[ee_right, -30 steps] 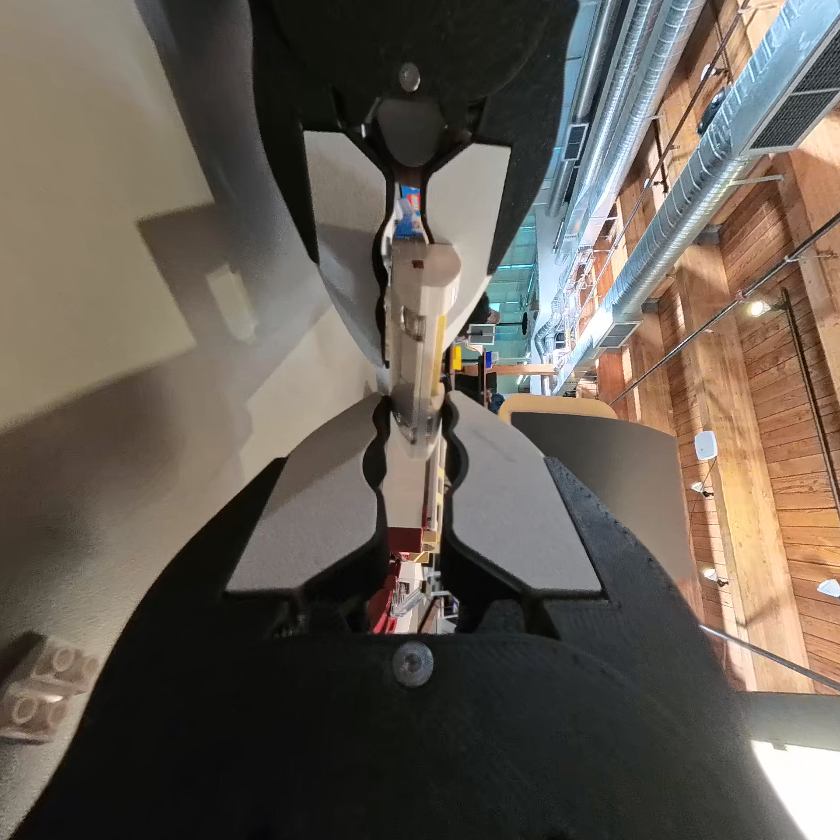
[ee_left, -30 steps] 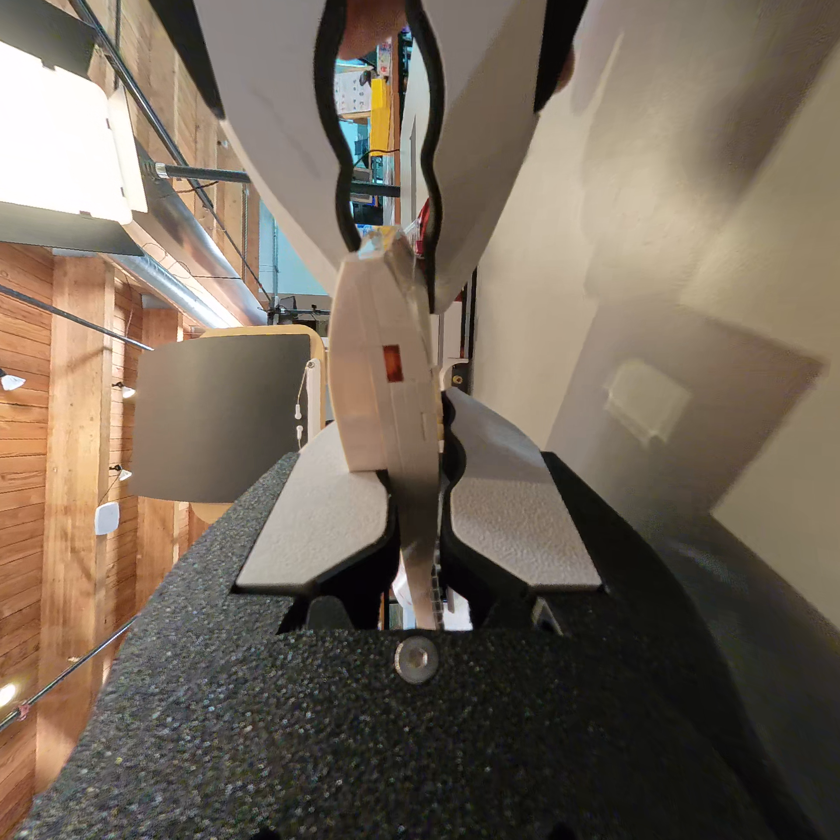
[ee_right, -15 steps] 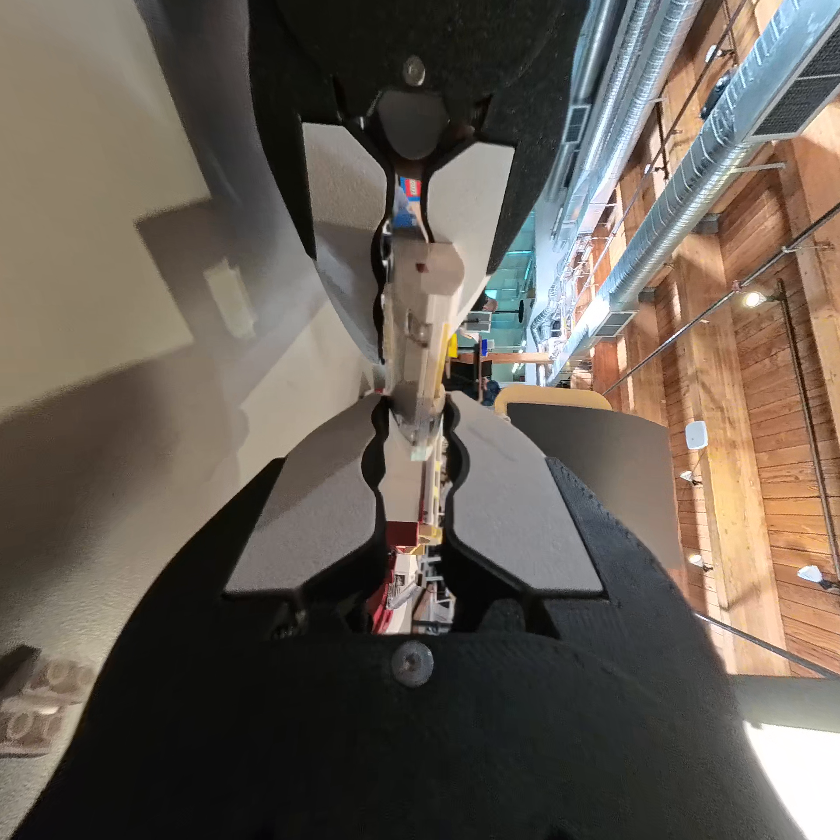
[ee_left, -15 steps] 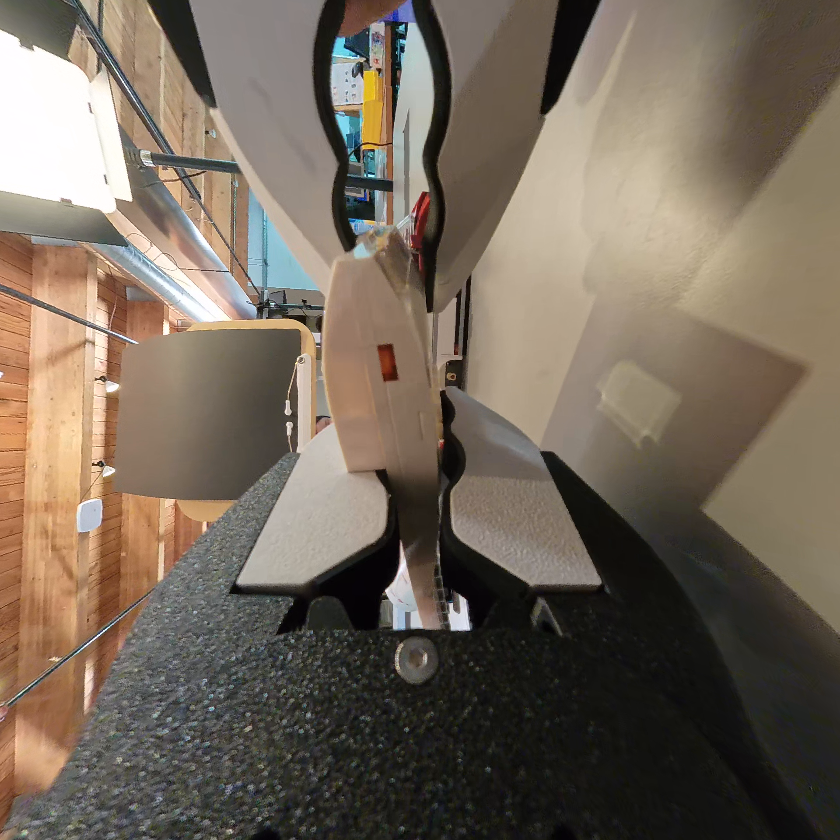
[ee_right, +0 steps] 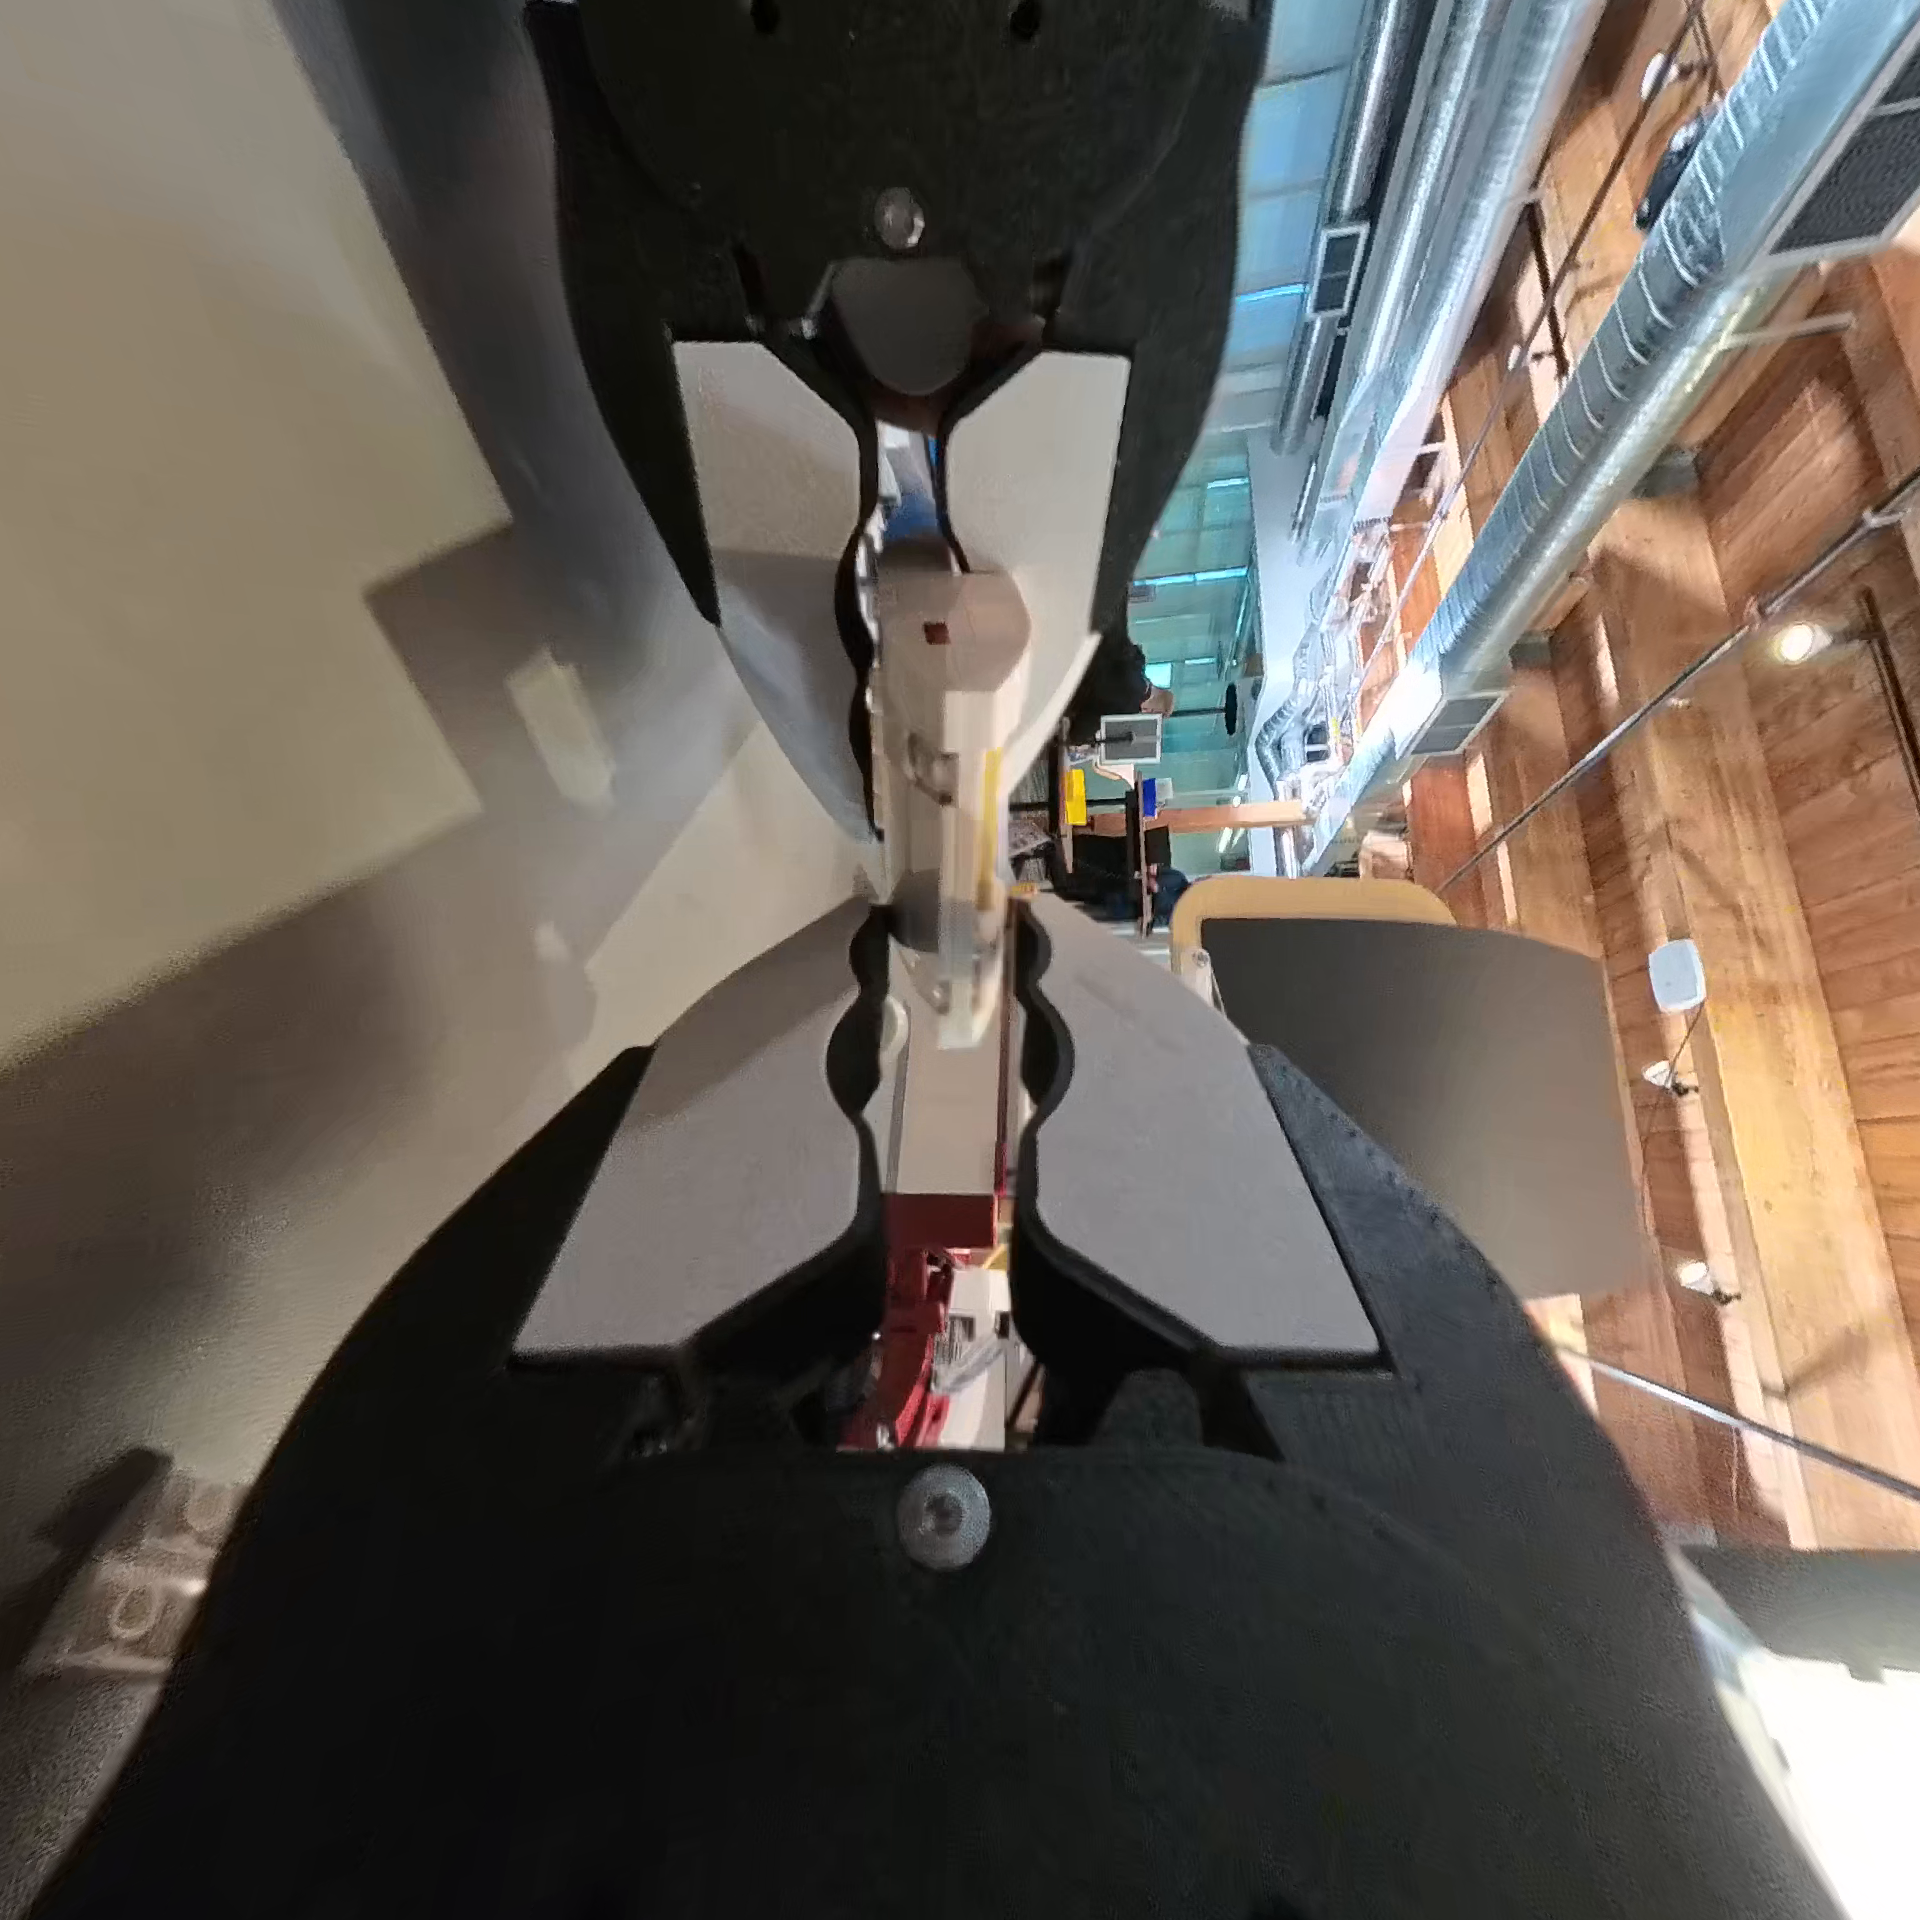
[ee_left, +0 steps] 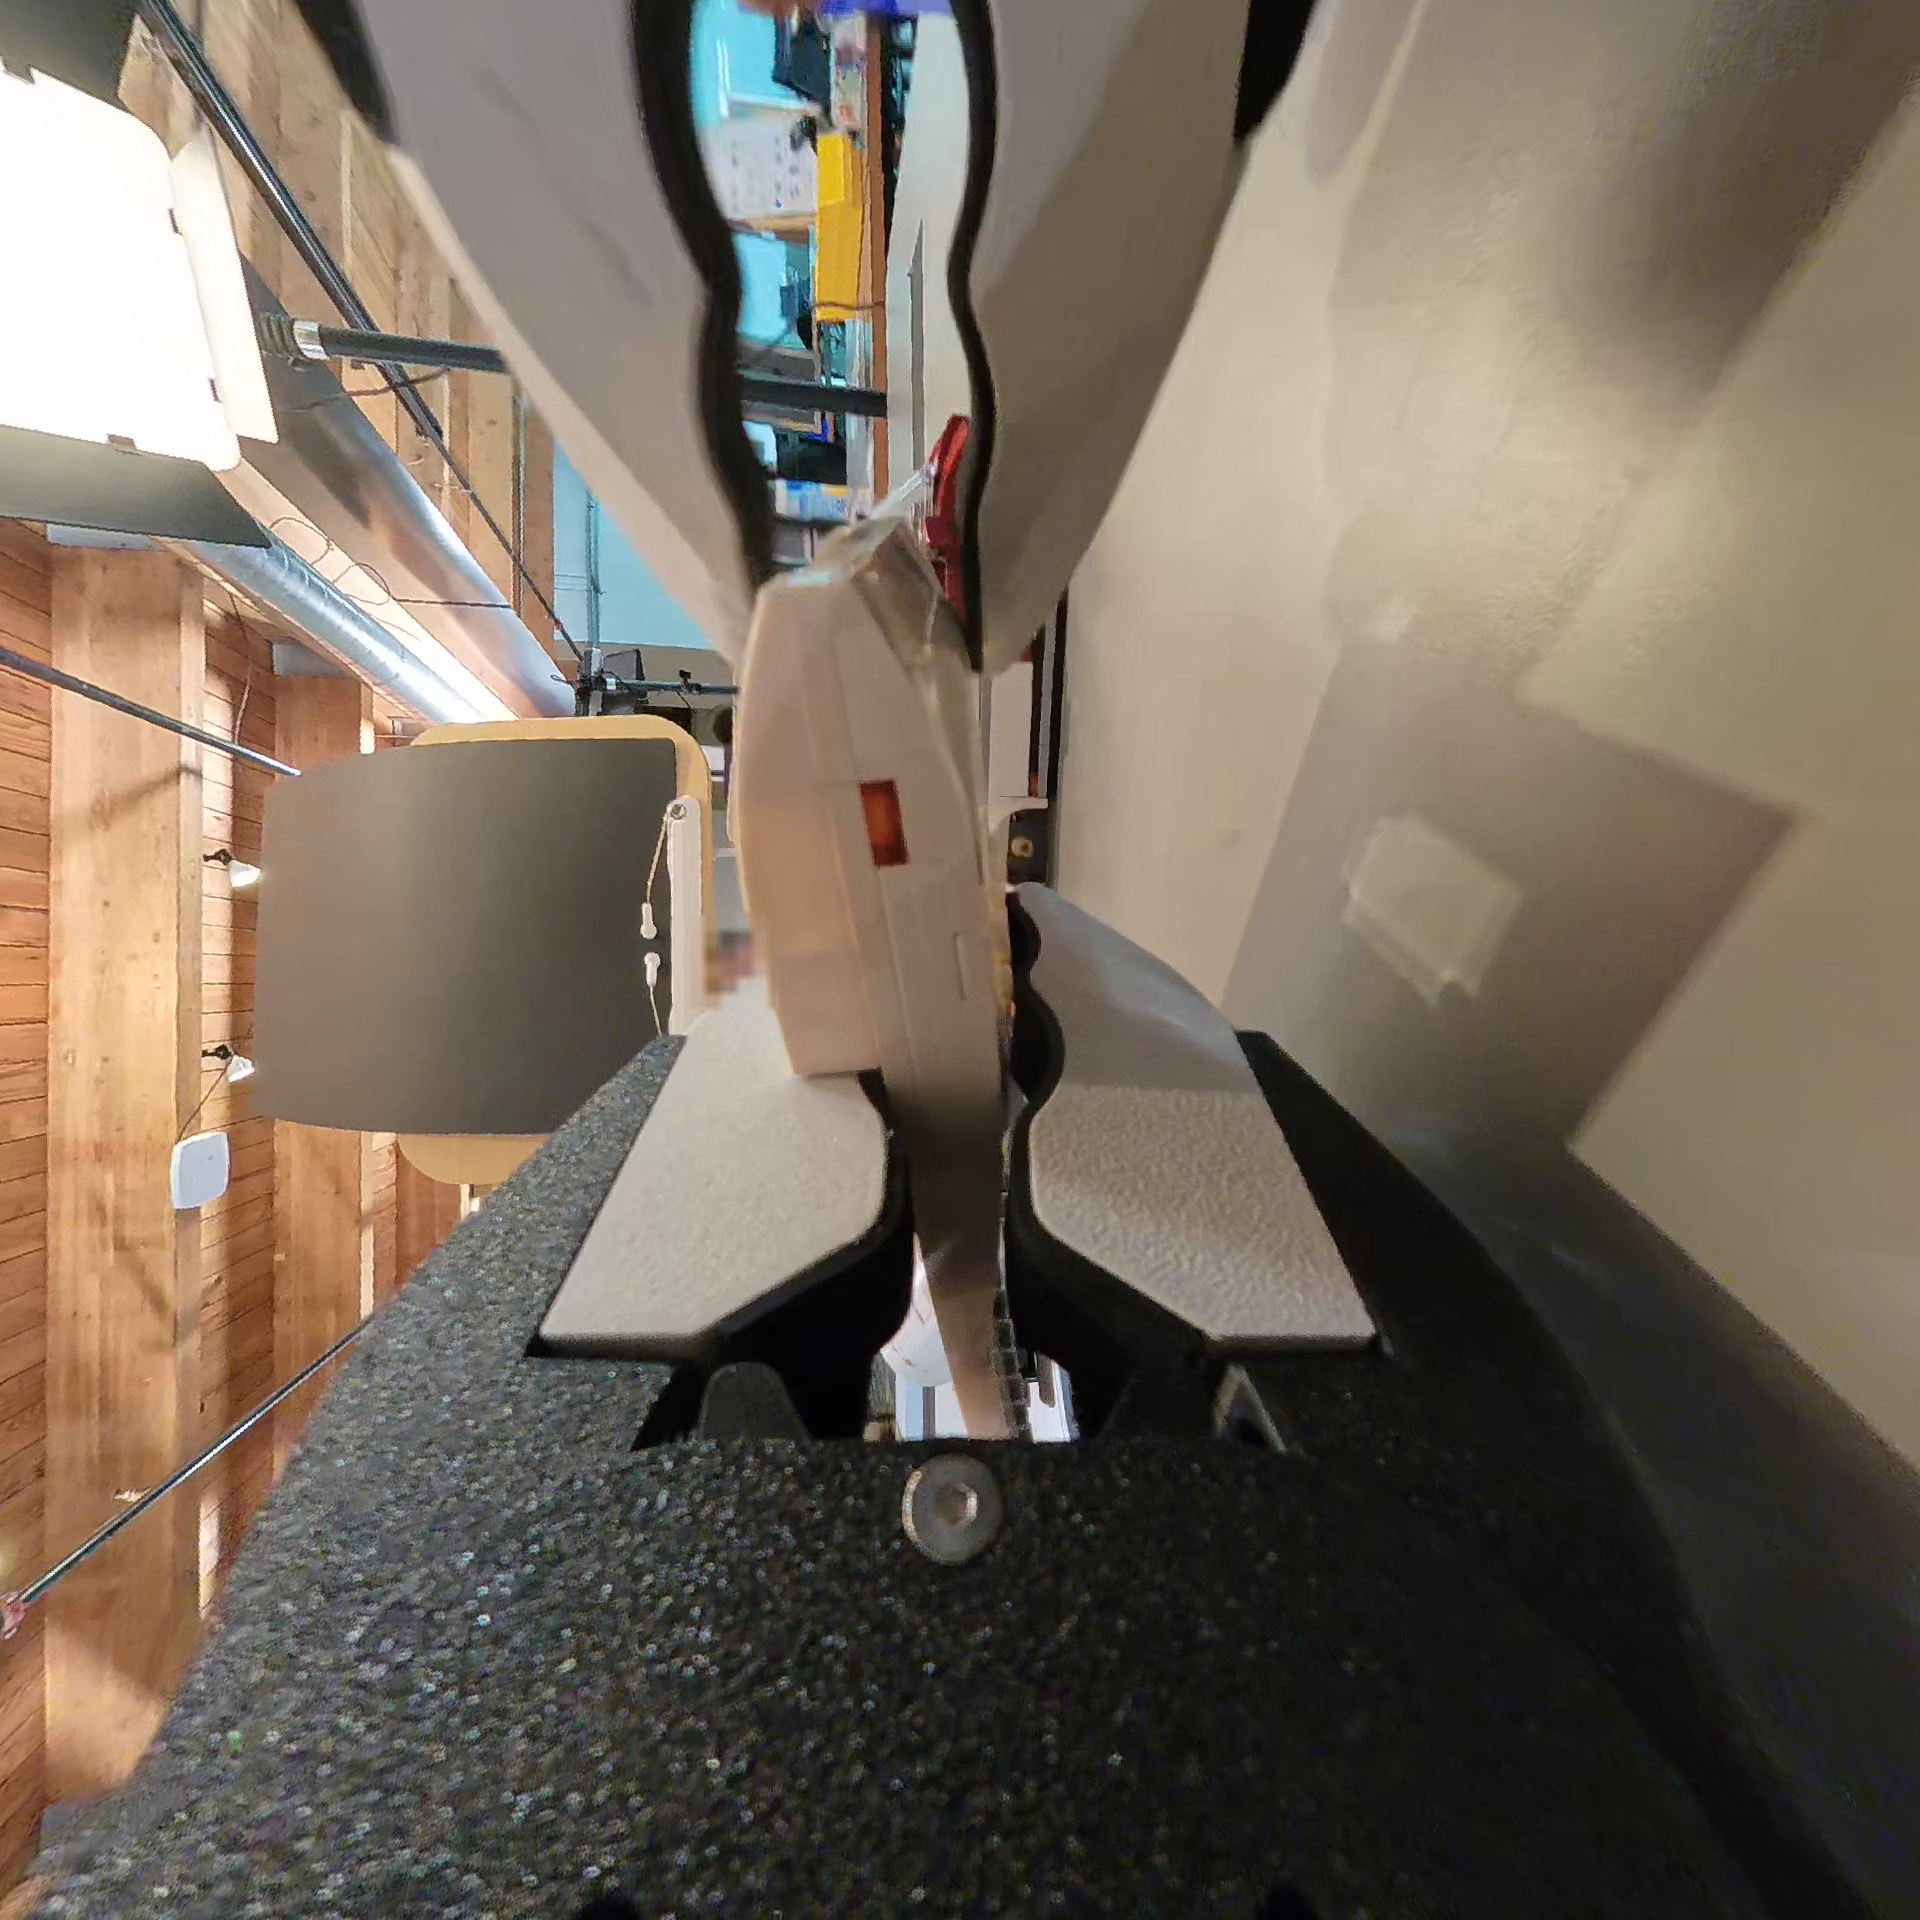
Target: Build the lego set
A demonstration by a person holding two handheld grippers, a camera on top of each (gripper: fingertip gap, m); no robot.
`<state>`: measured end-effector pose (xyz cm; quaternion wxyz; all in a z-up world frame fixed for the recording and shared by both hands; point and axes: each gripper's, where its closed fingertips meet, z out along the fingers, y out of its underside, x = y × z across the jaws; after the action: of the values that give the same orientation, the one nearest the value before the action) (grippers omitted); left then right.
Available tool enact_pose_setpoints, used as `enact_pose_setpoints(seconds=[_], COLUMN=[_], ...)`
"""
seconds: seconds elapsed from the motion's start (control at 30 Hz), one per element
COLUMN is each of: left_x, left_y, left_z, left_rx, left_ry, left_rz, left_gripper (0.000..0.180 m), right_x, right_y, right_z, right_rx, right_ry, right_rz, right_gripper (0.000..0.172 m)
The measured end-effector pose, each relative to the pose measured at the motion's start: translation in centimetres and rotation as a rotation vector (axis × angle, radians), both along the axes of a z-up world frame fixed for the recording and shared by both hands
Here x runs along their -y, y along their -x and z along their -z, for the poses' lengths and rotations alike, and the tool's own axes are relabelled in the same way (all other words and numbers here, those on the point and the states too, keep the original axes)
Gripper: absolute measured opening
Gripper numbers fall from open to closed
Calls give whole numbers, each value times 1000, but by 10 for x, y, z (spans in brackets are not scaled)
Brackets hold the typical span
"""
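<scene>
We see both grippers clamped on one white toy model (ee_left: 862, 831), end to end, with the views rolled sideways so the pale table (ee_left: 1558, 520) runs up one side.

In the left wrist view, the left gripper (ee_left: 951, 1029) grips the model's thin grey edge between its two pads; the right-hand pad (ee_left: 1122, 1101) sits hard against it, and the white body bulges out over the left-hand pad. A small orange square (ee_left: 883, 826) marks the model's side. At the far end, the other gripper's fingers pinch the clear tip and a red part (ee_left: 948, 488).

Switching to the right wrist view, the right gripper (ee_right: 951, 997) is closed on the model (ee_right: 940, 1101) too: the pale slab runs between its pads, with a dark red block (ee_right: 940, 1216) low in the gap and a yellow strip (ee_right: 990, 821) farther along. Opposite, the left gripper (ee_right: 914, 582) bites the rounded white end.

The model hangs in the air between the two — off the table. A grey studded brick (ee_right: 125, 1600) lies on the table at the lower left, a small pale block (ee_left: 1429, 909) rests farther off, and a dark chair (ee_right: 1413, 1101) stands behind.
</scene>
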<state>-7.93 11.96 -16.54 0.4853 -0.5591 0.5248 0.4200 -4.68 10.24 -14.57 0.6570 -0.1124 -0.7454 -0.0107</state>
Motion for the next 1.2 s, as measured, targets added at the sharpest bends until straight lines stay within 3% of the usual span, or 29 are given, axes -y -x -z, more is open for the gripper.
enact_pose_setpoints(seconds=[0.1,0.23,0.37,0.53,0.7,0.93,1.07,1.2], left_x=[-2,-2,-2,-2,-1,1,1,2], left_y=[9,14,11,8,6,4,6,4], left_z=[4,6,9,10,13,15,13,12], left_rx=[-20,-26,-27,-31,-34,-57,-49,-38], left_ry=[14,21,30,35,42,40,37,33], left_rz=[-36,-52,-42,-33,-24,-11,-14,-3], left_gripper=[15,15,15,15,15,15,15,15], right_x=[-13,-34,-52,-24,-8,-9,-17,-11], right_y=[-8,-26,-51,-89,-119,-136,-173,-204], right_z=[-6,-9,7,39,61,61,42,50], right_rx=[4,55,216,487,631,607,571,604], right_ry=[5,123,396,796,926,1090,1199,1209], right_rz=[62,150,249,266,349,423,441,439], right_gripper=[32,32,26,26,29,35,35,40])
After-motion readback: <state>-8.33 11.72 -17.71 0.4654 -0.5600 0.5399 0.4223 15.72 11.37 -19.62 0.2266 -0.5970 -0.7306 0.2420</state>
